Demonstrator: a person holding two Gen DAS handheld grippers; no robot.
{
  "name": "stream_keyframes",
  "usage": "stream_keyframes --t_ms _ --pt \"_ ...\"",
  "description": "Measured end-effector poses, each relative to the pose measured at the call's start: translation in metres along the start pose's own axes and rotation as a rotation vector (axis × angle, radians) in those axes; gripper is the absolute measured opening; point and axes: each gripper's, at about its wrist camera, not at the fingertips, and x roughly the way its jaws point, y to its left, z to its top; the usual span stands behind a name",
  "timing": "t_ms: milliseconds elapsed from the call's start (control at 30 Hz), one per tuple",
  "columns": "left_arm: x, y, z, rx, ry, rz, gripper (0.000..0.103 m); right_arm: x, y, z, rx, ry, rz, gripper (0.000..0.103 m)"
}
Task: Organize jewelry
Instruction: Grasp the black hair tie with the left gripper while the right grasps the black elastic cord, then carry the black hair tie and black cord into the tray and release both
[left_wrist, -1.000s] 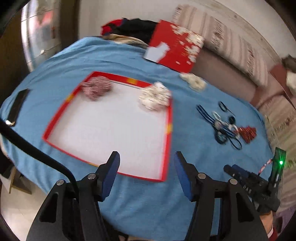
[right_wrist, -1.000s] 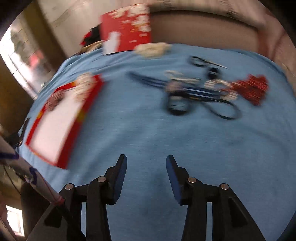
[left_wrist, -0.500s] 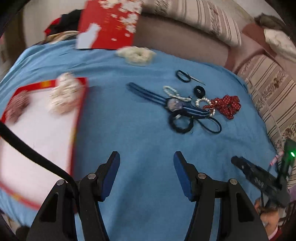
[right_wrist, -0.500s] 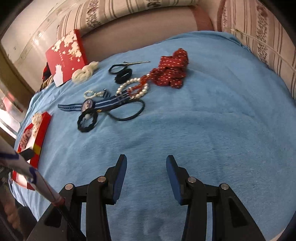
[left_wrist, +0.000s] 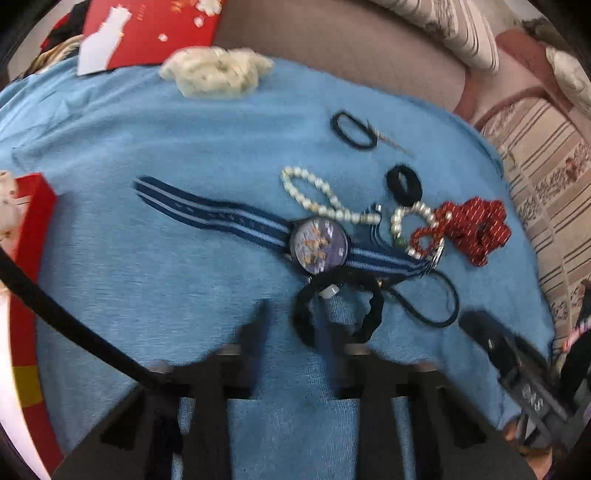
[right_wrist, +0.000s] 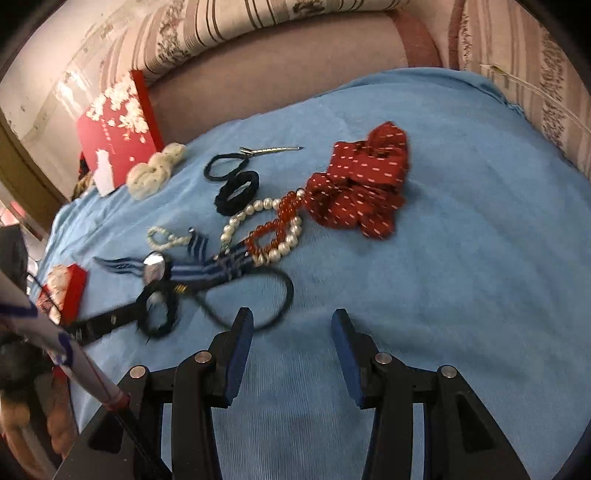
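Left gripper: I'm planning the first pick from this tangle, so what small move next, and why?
Probably ease the left gripper forward and close on the fuzzy black hair tie: its open blue-padded fingers already straddle the near edge, and the tie lies clear of the pearl bracelet.

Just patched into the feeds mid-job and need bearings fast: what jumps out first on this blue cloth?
The tangle in the middle of the blue cloth: a blue striped watch lying across pearl bracelets and black hair ties, with a red dotted scrunchie at the pile's right end. The left gripper, blurred, sits close to the thick black hair tie; the right gripper hangs open nearby.
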Motion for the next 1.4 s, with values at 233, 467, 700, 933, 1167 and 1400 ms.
stream_keyframes --t_ms 233,467,700,933,1167,1400 --pt "-0.022 0.011 -0.012 -0.021 0.008 -0.039 0.006 0.013 0.006 0.002 0.004 0.041 -0.012 0.005" --pt "-0.077 0.038 -0.067 -0.033 0.019 -0.092 0.006 -0.03 -0.011 -0.054 0.047 0.099 0.031 0.005" --pt "-0.083 0.039 -0.109 0.029 0.059 -0.036 0.007 -0.084 -0.03 -0.115 0.06 0.123 0.062 0.007" --pt "-0.087 0.048 -0.127 0.0 0.051 0.019 0.017 -0.125 -0.038 -0.116 0.026 0.011 0.001 0.049" --pt "-0.089 0.056 -0.136 -0.048 0.028 -0.004 0.03 -0.094 0.019 -0.1 -0.206 0.034 0.095 0.054" --pt "-0.081 0.05 -0.129 -0.048 0.01 -0.049 0.035 -0.047 0.07 -0.101 -0.418 0.086 0.083 0.054"
